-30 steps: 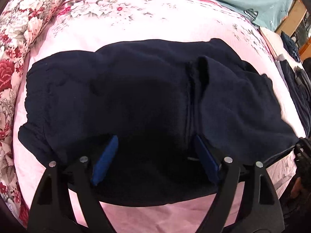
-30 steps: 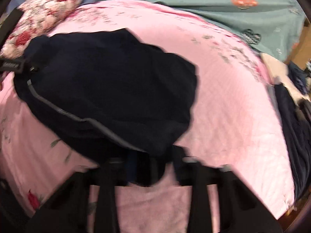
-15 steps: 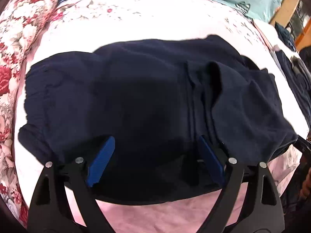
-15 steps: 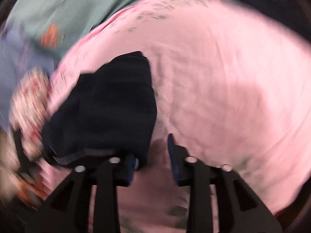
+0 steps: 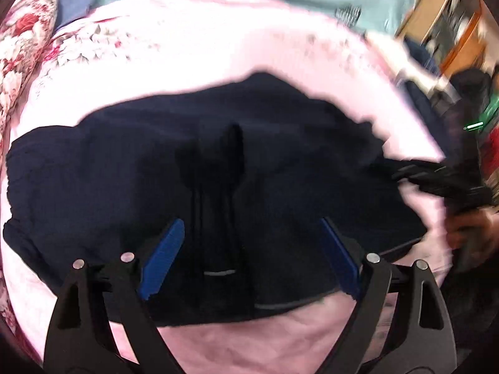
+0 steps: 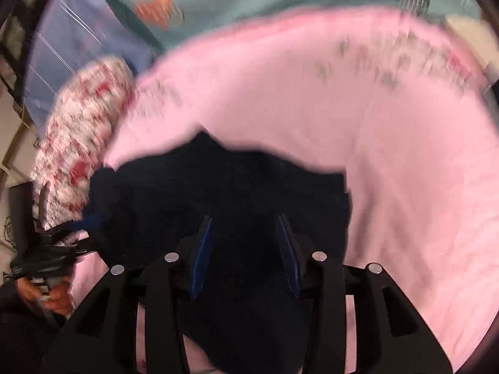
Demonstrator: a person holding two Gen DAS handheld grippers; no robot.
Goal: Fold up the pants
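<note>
Your bed [image 5: 218, 37], under its pink sheet, fills both views and carries everything; a floral pillow [image 6: 84, 143] lies far ahead and left of your right tool. The pants [image 5: 218, 168] are the dark navy mass spread on the sheet directly ahead of and beneath your left tool [image 5: 246, 258], their long axis running crosswise to its fingers, left to right. Your left tool sits over the near edge about midway along that length, so it looks the better placed for the middle, while your right tool [image 6: 246, 249] is at the right-hand end of the cloth. The fabric looks soft, thick and already doubled, with a raised ridge and a dark crease running away from the left tool's gap, and a thin grey line along the near hem. The far edge is lumpy rather than straight, so I judge that the fold wants smoothing. Your left tool's blue pads stand wide apart with cloth lying between them, gripping nothing. Your right tool's pads are apart too, narrower, with dark cloth between them and not pinched.
</note>
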